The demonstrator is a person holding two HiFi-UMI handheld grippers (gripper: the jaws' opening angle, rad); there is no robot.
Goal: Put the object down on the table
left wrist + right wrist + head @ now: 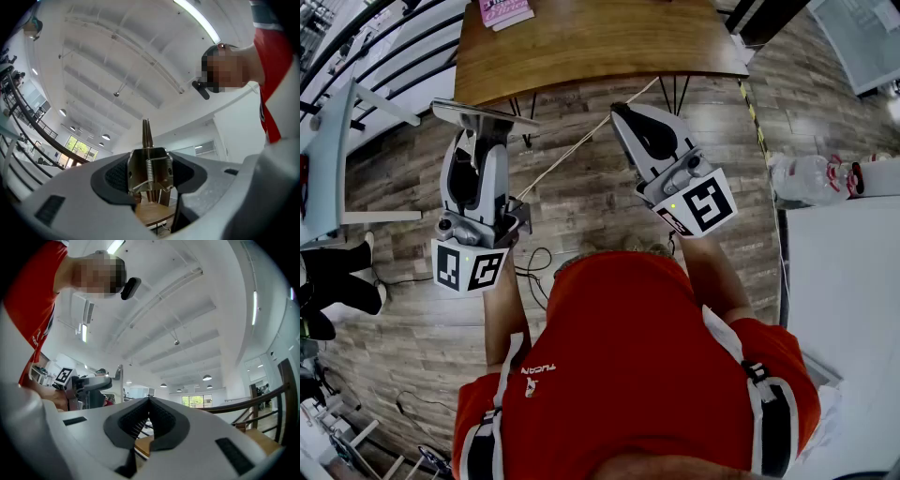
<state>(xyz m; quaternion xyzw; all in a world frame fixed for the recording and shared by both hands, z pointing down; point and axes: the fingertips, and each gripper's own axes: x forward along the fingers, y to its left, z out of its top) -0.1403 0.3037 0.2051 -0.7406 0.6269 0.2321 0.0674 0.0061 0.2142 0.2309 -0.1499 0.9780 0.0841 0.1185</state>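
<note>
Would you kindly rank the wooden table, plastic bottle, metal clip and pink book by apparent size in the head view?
1. wooden table, largest by far.
2. plastic bottle and metal clip: about alike, so unranked; the clip sits nearer the camera.
3. pink book, smallest, though cropped by the frame edge.

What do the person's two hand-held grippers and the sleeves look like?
The left hand-held gripper and the right hand-held gripper each have a light grey shell with black insets and a white cube bearing black square markers. The person wears a red short-sleeved shirt.
</note>
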